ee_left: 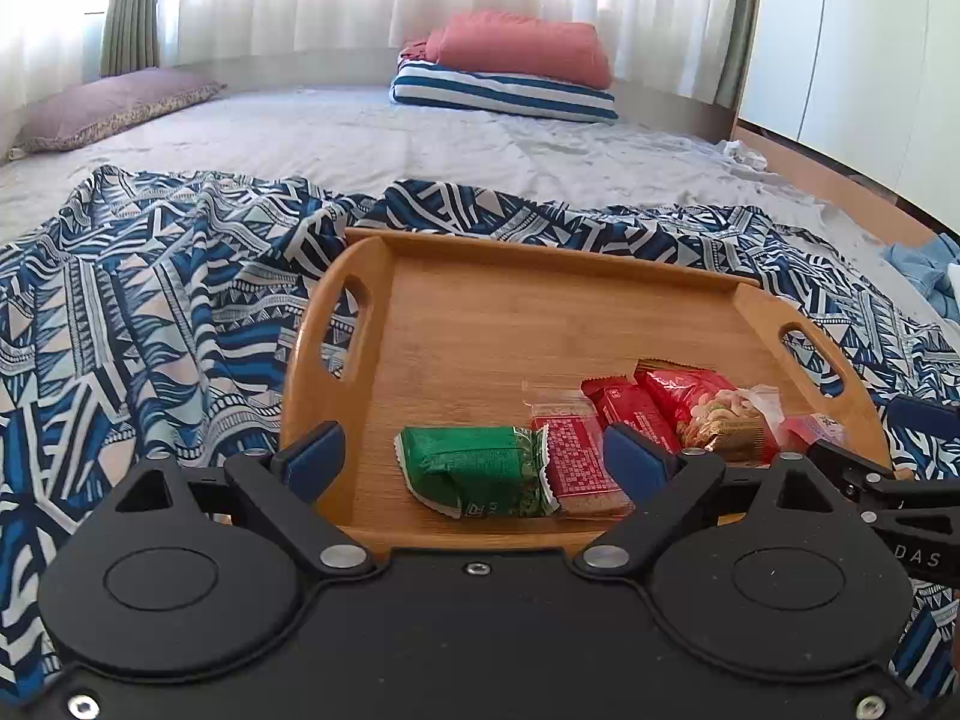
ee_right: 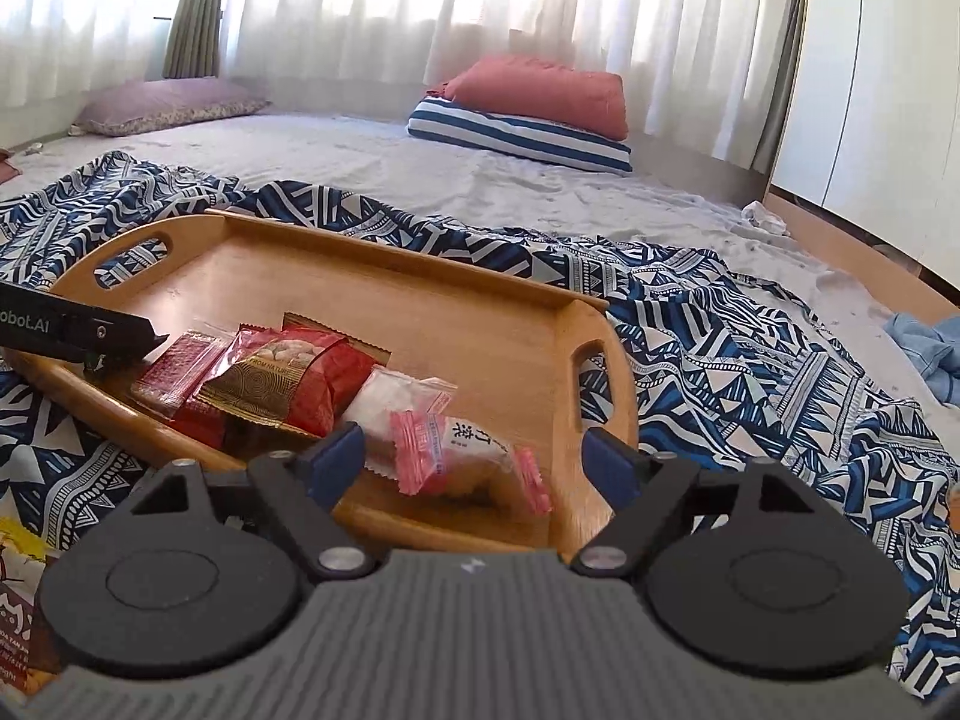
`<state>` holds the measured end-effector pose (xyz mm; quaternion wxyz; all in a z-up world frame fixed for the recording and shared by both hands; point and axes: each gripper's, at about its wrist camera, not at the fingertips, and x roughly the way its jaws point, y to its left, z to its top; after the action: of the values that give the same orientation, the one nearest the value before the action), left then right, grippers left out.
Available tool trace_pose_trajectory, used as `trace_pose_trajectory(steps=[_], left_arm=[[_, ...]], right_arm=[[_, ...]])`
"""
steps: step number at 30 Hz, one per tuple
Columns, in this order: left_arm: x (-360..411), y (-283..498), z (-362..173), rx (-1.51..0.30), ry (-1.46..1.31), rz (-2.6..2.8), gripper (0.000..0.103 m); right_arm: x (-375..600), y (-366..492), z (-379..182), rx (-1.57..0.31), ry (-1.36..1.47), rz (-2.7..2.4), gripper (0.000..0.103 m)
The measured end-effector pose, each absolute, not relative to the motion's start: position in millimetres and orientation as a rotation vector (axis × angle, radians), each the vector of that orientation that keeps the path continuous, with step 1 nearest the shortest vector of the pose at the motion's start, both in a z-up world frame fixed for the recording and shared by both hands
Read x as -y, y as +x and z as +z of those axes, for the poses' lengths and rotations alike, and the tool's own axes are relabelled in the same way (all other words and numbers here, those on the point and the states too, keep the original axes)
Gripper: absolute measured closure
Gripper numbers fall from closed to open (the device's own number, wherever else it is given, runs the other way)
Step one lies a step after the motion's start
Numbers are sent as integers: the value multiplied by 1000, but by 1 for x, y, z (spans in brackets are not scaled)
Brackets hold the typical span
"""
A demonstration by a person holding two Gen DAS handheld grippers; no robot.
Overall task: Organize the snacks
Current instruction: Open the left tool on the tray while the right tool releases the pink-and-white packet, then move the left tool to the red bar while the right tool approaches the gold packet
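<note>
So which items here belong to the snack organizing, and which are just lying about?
Job:
wooden handled tray
green foil snack packet
red nut packet
pink-edged clear pastry packet

Lying about:
patterned blue blanket
salmon pillow
striped folded bedding

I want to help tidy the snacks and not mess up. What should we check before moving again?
1. Left gripper open, nothing pinched: ok. The green snack packet lies on the tray between its fingers, untouched.
2. Right gripper open, nothing pinched: ok. The pink-edged clear packet lies loose between its fingers.
3. Snacks on the wooden tray: ok. Green packet, red bars and nut bag sit along its near edge.
4. Room left on the tray: ok, the far half is bare.
5. Tray lying flat: cannot tell; it rests on the rumpled patterned blanket.
6. Snacks still off the tray: cannot tell.
</note>
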<state>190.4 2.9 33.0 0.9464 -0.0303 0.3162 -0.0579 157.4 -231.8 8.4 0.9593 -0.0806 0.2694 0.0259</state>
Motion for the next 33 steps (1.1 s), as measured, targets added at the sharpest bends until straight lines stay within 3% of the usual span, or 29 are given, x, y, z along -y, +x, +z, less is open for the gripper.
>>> trace_pose_trajectory(steps=[9, 20, 33], left_arm=[[-7, 149, 55, -590, -8, -151, 1], [-30, 80, 46, -635, -132, -127, 1], [-21, 16, 20, -660, -55, -106, 1]], right_arm=[[238, 127, 26, -506, -118, 84, 0], [243, 66, 29, -470, 7, 211, 0], [248, 17, -1, -500, 140, 215, 0]])
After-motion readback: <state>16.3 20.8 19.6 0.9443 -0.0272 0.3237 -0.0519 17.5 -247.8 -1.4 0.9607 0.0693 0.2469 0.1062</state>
